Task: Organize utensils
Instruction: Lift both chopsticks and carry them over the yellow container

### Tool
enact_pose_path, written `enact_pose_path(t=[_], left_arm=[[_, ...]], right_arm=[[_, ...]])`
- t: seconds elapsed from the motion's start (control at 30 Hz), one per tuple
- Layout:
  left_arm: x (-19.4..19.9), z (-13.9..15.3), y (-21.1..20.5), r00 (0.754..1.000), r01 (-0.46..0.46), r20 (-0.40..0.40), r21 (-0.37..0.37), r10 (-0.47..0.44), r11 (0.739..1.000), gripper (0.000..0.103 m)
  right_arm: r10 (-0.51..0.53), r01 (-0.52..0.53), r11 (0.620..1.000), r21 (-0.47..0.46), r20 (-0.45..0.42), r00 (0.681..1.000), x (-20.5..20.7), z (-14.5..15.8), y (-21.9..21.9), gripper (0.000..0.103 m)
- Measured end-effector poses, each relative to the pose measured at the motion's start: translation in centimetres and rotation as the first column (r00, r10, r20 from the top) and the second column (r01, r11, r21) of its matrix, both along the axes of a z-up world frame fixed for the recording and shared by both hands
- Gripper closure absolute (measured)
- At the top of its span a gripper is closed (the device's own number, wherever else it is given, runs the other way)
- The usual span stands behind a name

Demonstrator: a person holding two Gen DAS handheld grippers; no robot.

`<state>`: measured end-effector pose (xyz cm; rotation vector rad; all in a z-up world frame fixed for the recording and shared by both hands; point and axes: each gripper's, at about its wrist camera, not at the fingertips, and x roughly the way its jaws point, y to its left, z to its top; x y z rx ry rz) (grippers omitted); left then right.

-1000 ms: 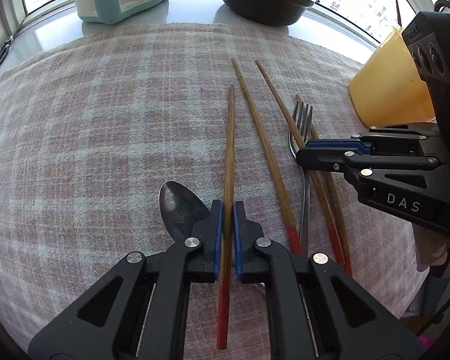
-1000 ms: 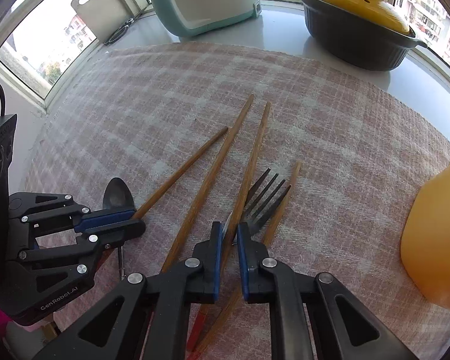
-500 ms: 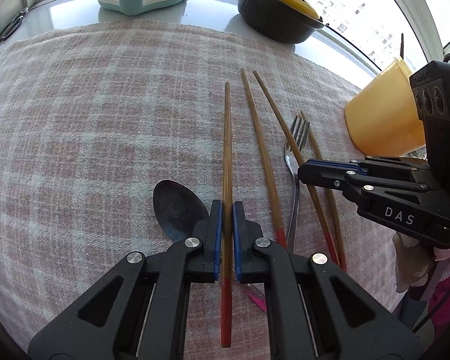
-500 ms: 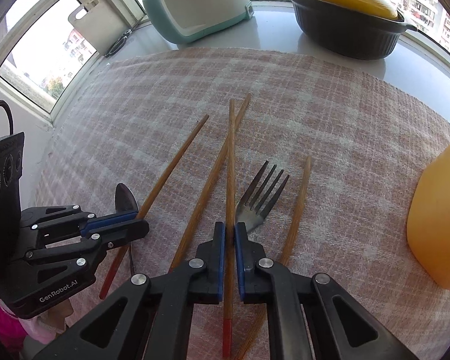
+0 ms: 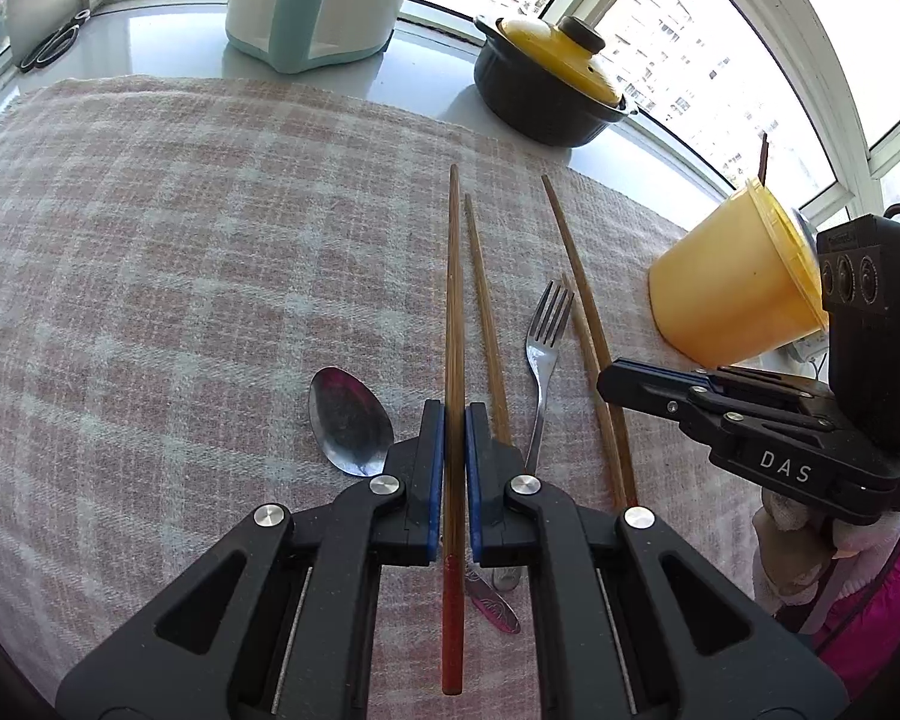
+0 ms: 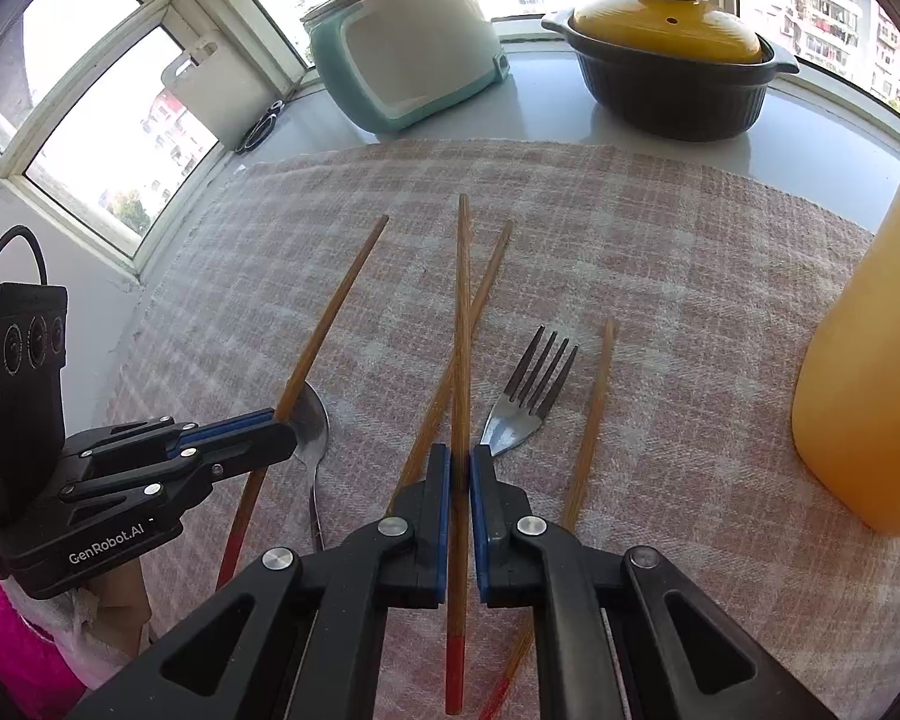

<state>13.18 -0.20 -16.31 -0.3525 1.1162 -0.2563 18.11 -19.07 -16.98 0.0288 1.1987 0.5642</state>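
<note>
A chopstick was clamped in the left hand-held gripper, another chopstick in the right hand-held gripper. Beyond, a spoon, fork and two loose chopsticks lay unsorted on the desk; the yellow cup seemingly remained unfilled.

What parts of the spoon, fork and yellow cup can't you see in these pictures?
- Spoon: handle hidden under the left gripper in the left wrist view; partly behind that gripper in the right wrist view.
- Fork: handle hidden beneath the right gripper in the right wrist view.
- Yellow cup: cut off by the right edge of the right wrist view; in the left wrist view its opening faces away, so the contents are unseen.
</note>
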Motion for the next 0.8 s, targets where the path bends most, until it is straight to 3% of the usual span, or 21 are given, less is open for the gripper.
enact_pose_path(t=[0.47,0.8], left_arm=[[-1.7,4.3,-1.2,0.992,-0.064,0.105,-0.077,0.072,0.995,0.098],[-2.2,7.3,-4.5,0.978,-0.069,0.185,-0.131,0.093,0.989,0.098]], right_arm=[[-0.043,0.035,0.995,0.094,0.087,0.995,-3.5,4.6,-3.9,0.099],[-0.099,0.073,0.982,0.174,0.142,0.985,-5.3,8.0,-8.9,0.099]])
